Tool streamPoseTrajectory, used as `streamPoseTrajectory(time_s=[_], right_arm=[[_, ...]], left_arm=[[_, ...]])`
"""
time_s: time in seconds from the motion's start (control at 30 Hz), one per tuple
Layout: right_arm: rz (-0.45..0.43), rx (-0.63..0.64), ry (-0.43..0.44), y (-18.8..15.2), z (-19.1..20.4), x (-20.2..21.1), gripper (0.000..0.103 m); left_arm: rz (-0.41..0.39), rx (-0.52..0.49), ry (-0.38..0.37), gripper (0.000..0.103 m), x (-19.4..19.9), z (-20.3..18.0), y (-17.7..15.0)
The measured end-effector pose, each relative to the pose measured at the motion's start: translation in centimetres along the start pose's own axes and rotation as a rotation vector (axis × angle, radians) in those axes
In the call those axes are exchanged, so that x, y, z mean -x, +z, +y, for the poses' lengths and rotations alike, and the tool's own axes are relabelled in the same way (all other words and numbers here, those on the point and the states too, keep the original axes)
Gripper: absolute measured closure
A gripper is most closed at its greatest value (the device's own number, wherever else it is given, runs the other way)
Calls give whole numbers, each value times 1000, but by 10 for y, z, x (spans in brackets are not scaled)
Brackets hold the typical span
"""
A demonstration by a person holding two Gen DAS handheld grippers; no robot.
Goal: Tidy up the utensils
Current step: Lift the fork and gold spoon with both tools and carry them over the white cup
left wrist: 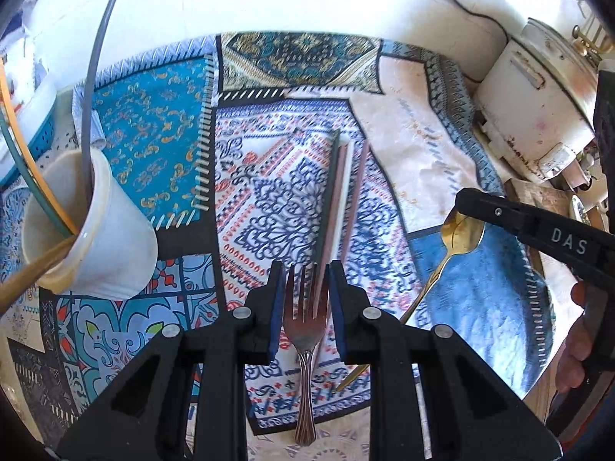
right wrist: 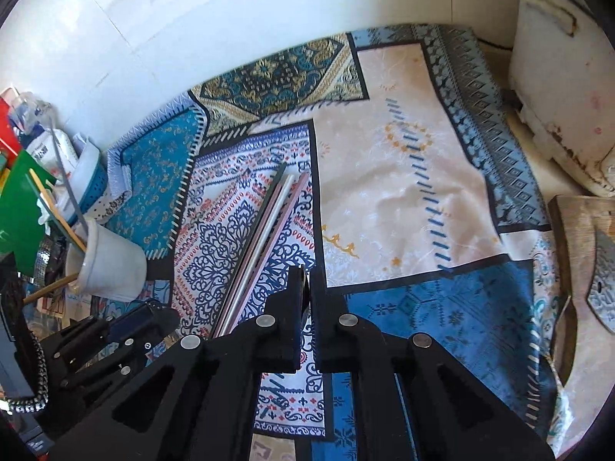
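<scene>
1. Looking along the left hand-held gripper [left wrist: 306,272] in the left wrist view: standing open, blue pads either side of the silver fork [left wrist: 305,330], not yet pinching it. Fork lying on the patterned cloth [left wrist: 153,130] at the lower centre of the frame, tines pointing up the picture, handle running down between the linkages.
2. Spotting, above the fork, a bundle of chopsticks [left wrist: 338,196] lying flat at mid-frame, and at the left edge a white cup [left wrist: 111,238] tilting, already holding long sticks.
3. Noticing at the right of the frame the right hand-held gripper [left wrist: 467,207] pinching the bowl of the gold spoon [left wrist: 457,238], handle trailing down-left onto the cloth.
4. Turning to the right wrist view: right hand-held gripper [right wrist: 305,280] nearly closed at the centre, clamping something thin and dark, probably the spoon's bowl seen edge-on.
5. Finding the chopsticks [right wrist: 265,238] just left of the fingertips and the cup [right wrist: 111,269] at the left edge, with the left hand-held gripper [right wrist: 153,315] at lower left.
6. Judging the step in hand: gathering fork and spoon for the cup. Calling next for closing on the fork, lifting, then carrying leftward without snagging the chopsticks.
</scene>
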State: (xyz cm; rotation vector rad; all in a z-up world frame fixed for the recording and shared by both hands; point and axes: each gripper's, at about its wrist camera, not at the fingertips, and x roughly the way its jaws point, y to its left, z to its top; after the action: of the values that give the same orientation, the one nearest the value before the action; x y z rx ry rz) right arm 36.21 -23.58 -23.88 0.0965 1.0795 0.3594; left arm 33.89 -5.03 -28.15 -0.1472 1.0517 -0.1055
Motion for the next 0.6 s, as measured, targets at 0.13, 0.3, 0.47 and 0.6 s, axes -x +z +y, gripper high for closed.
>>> streamPoseTrajectory(time_s=[0.13,0.3,0.47,0.6], right_arm=[[-44,29,2,1,6,18,99],[-88,57,18,3,9,37,99],[-138,98,23,7,15,55,99],[-179,129,23,11,19,67,99]], left_arm=[[-42,-10,-2,82,15,-12,3],[-96,-11,12,82,34,-22,7],[-146,-4,31,82,54,-29,10],[-180,5,44,83,68,-31,14]])
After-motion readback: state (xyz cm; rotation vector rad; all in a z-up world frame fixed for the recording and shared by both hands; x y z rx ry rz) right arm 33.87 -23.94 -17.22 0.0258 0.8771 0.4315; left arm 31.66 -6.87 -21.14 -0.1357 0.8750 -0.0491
